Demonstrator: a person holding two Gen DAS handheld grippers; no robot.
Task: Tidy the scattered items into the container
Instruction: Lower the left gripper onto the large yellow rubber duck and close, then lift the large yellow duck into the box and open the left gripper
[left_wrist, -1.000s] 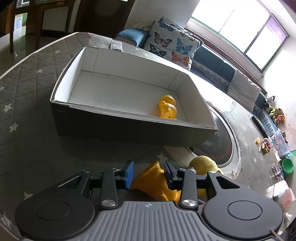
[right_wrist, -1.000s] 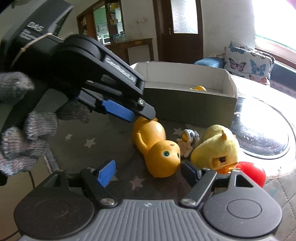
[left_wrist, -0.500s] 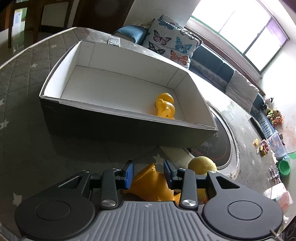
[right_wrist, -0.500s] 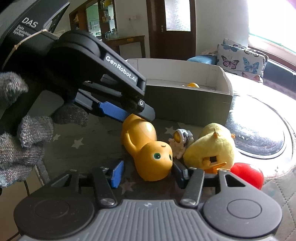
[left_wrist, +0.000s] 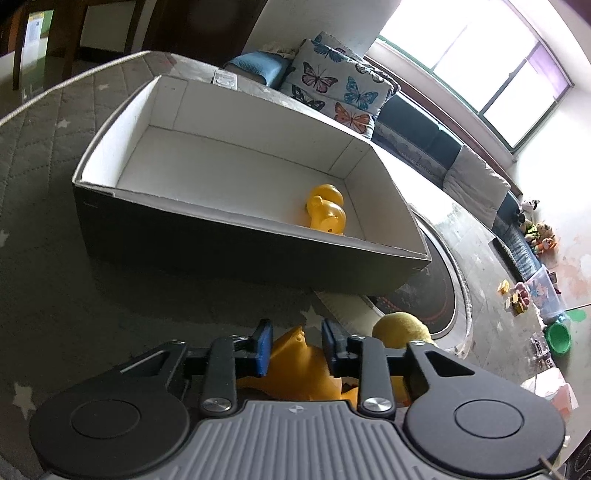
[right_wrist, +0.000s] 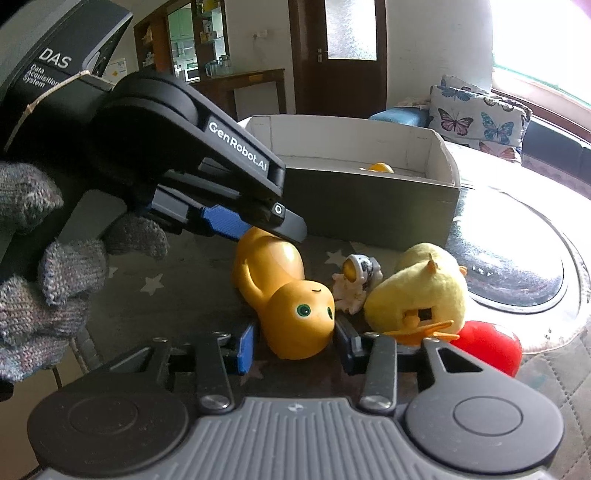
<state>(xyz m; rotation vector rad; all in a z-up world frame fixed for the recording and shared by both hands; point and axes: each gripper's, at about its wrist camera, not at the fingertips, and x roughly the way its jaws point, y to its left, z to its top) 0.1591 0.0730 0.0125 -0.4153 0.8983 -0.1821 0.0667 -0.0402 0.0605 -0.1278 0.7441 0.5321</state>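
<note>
Two tools, left (right_wrist: 258, 225) and right (right_wrist: 295, 341), are closing on one glossy orange plastic doll (right_wrist: 284, 295); one fuzzy yellow plush (right_wrist: 417, 291) lies beside.

Count: 1 cardboard box (left_wrist: 229, 240) with 1 yellow toy (left_wrist: 327, 214) inside; loose on the mat: 1 orange doll (right_wrist: 284, 291), 1 small astronaut figure (right_wrist: 356, 280), 1 yellow plush duck (right_wrist: 417, 295), 1 red ball (right_wrist: 487, 349); 2 butterfly cushions (left_wrist: 332, 92); 2 grippers, left gripper (left_wrist: 295, 345), right gripper (right_wrist: 295, 343)
</note>
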